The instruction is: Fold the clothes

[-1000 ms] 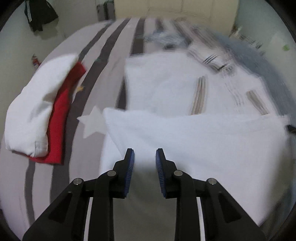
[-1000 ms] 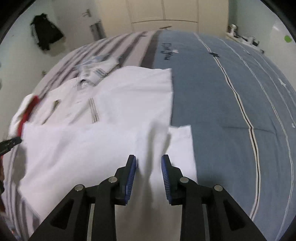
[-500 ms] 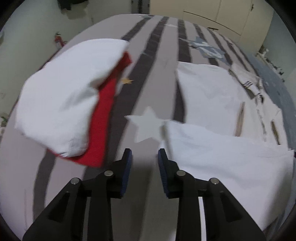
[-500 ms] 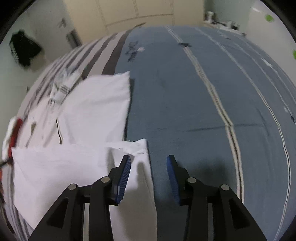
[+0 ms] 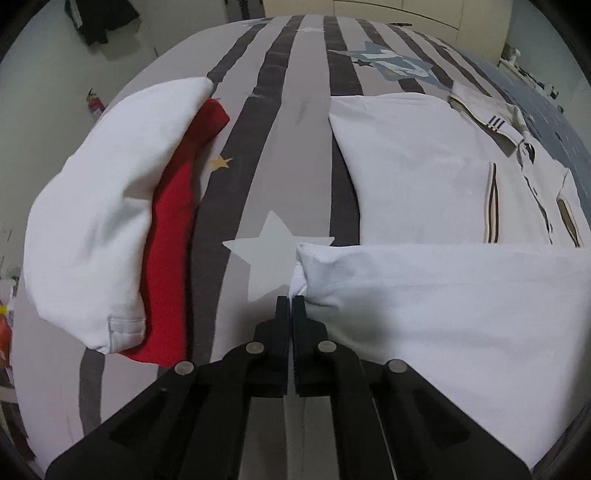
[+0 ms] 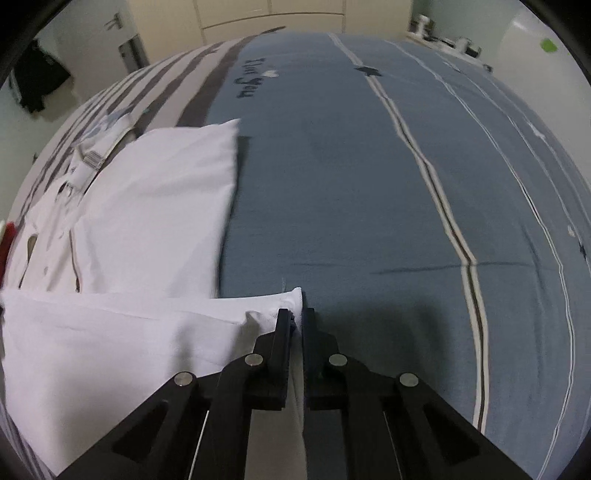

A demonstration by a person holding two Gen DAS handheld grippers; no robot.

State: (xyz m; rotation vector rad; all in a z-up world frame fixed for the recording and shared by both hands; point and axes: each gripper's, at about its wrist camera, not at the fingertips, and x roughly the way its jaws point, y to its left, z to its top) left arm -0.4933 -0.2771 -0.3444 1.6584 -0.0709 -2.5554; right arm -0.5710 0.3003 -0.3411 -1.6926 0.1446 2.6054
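Note:
A white polo shirt point(image 5: 424, 177) with striped collar and trim lies flat on the bed; it also shows in the right wrist view point(image 6: 147, 206). Its lower part is folded up into a white band point(image 5: 443, 302) across the near side, also seen in the right wrist view point(image 6: 110, 343). My left gripper point(image 5: 291, 301) is shut on the band's left corner. My right gripper point(image 6: 295, 314) is shut on the band's right corner point(image 6: 291, 299).
A folded white garment point(image 5: 103, 206) lies on a folded red one point(image 5: 170, 240) at the left of the striped grey bedding point(image 5: 280, 122). Blue bedding point(image 6: 369, 184) stretches to the right. A dark jacket point(image 5: 96, 18) hangs on the far wall.
Both grippers went from open to shut, each closing on a corner of the folded white band. The left one shifted left to the band's corner, the right one to its right corner.

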